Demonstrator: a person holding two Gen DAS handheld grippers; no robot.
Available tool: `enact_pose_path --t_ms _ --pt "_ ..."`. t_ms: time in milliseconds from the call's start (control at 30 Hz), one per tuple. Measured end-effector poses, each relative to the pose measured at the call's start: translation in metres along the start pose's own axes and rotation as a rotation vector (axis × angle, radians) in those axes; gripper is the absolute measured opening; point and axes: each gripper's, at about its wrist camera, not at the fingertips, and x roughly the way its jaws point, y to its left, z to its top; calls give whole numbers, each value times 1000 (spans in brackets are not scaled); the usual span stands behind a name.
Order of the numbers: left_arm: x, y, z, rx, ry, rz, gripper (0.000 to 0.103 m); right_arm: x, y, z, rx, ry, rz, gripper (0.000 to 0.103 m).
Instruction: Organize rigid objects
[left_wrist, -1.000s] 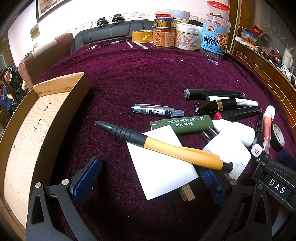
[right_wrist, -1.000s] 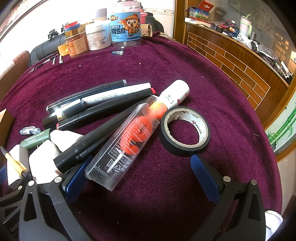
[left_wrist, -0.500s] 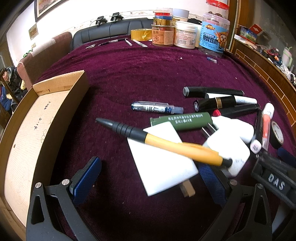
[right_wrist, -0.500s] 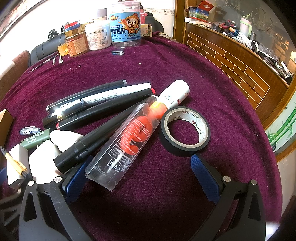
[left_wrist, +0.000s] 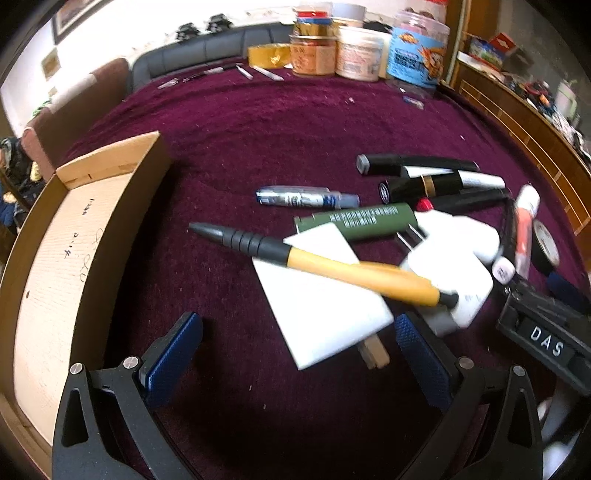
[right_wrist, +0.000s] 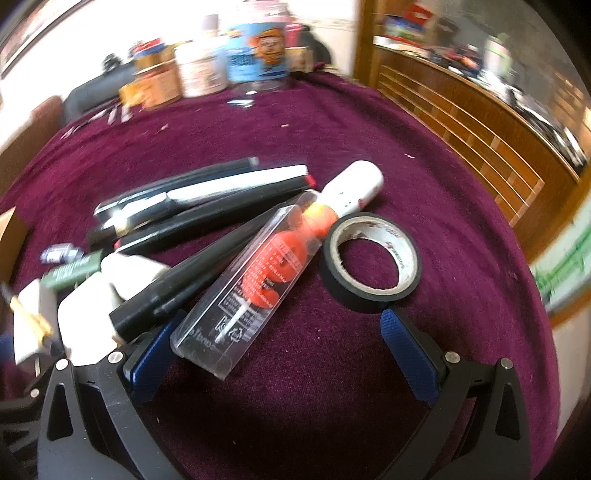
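Gaping wide over the purple tablecloth (left_wrist: 295, 122), the left gripper (left_wrist: 299, 347) holds nothing; a white card (left_wrist: 321, 299) lies just ahead of its blue pads, with a yellow pen (left_wrist: 332, 266) slanting across it onto a white charger (left_wrist: 454, 273). A cardboard box (left_wrist: 48, 266) sits at the cloth's left edge. The right gripper (right_wrist: 277, 339) is likewise spread and empty, a clear tube case (right_wrist: 255, 280) reaching between its jaws, a black tape roll (right_wrist: 369, 258) just beyond the right pad, black markers (right_wrist: 207, 218) fanned further left. Jars (left_wrist: 354, 51) line the far edge.
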Motion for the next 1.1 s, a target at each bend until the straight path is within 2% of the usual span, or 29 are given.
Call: enact_pose_path --t_ms 100,167,233,333,567,700,733,800,900,967,1000,1033,1100 --pt "-4 1 -8 17 -30 -9 102 1 -5 6 -54 85 79 103" --pt "-4 0 -9 17 -31 -8 102 -4 -14 3 -11 92 110 103" --pt "-5 -1 -9 14 -31 -3 102 -7 -19 -5 33 109 84 103" --pt "-4 -2 -7 7 -31 4 102 -11 -10 -15 5 97 18 103" --pt "-3 -1 -7 -4 -30 10 102 -15 -11 -20 9 78 15 103" --pt "-2 -2 -6 -3 -29 9 102 -14 -10 -2 -41 184 32 102" --pt "-2 -2 -7 0 -29 9 102 -20 -14 1 -34 170 29 98" --pt "-2 -2 -6 3 -27 8 102 -53 -24 10 -17 43 23 98" --pt "-2 -1 -5 6 -28 -1 102 -121 -39 11 25 -283 0 101" --pt "-1 -2 -4 3 -30 3 102 -145 -49 0 76 -480 46 103" --pt "-1 -2 -4 -2 -30 6 102 -143 -52 -2 90 -497 71 103" --pt "0 -3 -3 -7 -30 9 102 -129 -54 3 98 -435 50 103" --pt "0 -3 -3 -12 -30 13 102 -107 -54 6 114 -389 -13 103"
